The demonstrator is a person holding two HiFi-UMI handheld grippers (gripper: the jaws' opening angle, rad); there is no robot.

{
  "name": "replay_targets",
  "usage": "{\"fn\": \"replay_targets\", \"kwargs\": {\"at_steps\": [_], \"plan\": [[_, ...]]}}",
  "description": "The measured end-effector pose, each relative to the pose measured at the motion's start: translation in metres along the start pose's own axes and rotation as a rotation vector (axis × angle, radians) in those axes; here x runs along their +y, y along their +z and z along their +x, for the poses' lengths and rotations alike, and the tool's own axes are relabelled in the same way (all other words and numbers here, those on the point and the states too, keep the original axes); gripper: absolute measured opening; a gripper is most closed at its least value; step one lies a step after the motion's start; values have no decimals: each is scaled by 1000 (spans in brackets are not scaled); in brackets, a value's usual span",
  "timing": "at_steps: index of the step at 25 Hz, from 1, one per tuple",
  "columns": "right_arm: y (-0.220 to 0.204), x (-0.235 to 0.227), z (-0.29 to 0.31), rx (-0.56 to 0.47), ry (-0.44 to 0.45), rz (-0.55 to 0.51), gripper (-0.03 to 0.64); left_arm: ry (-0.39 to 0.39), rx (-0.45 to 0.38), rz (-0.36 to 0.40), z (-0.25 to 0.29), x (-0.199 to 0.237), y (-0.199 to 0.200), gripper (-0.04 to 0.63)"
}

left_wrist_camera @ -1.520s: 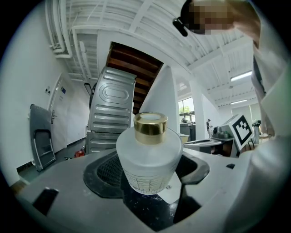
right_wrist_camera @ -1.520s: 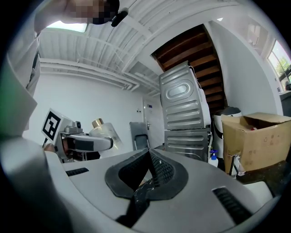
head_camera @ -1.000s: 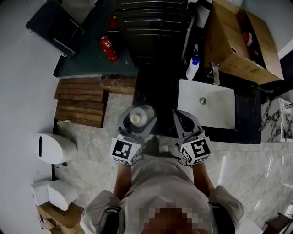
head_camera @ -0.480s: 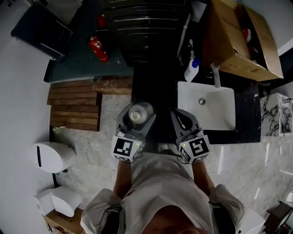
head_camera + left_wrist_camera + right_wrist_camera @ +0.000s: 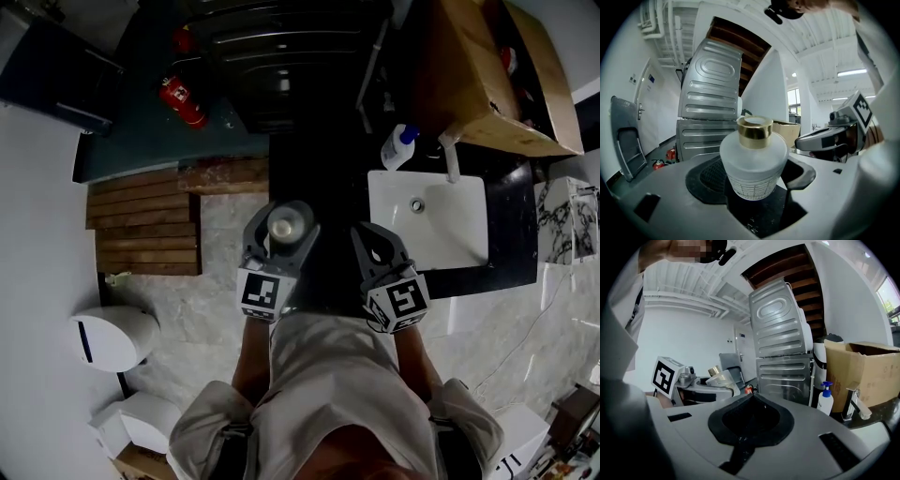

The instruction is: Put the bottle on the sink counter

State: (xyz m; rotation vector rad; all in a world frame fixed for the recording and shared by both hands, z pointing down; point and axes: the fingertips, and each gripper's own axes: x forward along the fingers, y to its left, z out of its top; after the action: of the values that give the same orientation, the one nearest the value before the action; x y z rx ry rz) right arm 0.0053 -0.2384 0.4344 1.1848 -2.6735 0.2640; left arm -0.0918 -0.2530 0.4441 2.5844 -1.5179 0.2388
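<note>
Frosted white glass with a gold cap: the bottle (image 5: pixel 753 159) stands upright between the jaws of the left hand-held gripper (image 5: pixel 283 227), which are closed against its lower body, so it is carried in the air at the centre of the head view, just in front of the person's chest. The right hand-held gripper (image 5: pixel 370 240) sits beside it, to the right of centre. Its dark pads meet along a seam with nothing between them, so it is closed and empty. The white sink basin (image 5: pixel 427 225) lies right of centre, set in the black counter (image 5: pixel 511 239), with a tap (image 5: pixel 451 155) at its far edge. A white pump bottle with a blue top (image 5: pixel 400 145) and a cardboard box (image 5: pixel 473 80) are in the upper right. The bottle is not yet over the basin or its surround, so I judge this to be the carrying step, with the placing not yet done. The next move probably calls for taking the left hand-held gripper forward and to the right until it is over a bare dark stretch of counter, away from the basin's rim. The bottle should stay level as it goes down until its base rests flat, and only then should the jaws part. Smooth glass may slip if the grip loosens early.
</note>
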Motion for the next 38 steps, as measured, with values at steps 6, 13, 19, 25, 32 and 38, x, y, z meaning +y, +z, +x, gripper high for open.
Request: {"fn": "replay_targets", "kwargs": {"at_steps": [6,13,19,25,32,38], "plan": [[-19,-9,22,49,-28,15,-5,-39,39,27,29,19,-23,330],[-33,-17,43,72,-55,31,-5,-82,74,31,57,32,-49,330],[-44,-20,52,94,-62,45,-5,-81,97,33,76,41,-69,330],[-58,-26,59,119,-61,57,-6,-66,117,37,91,49,-85,330],[-72,-33,76,140,-32,81,-5,-34,141,29,106,56,-101,330],[-81,-37,94,153,11,87,-5,-16,168,28,120,59,-114,330]]}}
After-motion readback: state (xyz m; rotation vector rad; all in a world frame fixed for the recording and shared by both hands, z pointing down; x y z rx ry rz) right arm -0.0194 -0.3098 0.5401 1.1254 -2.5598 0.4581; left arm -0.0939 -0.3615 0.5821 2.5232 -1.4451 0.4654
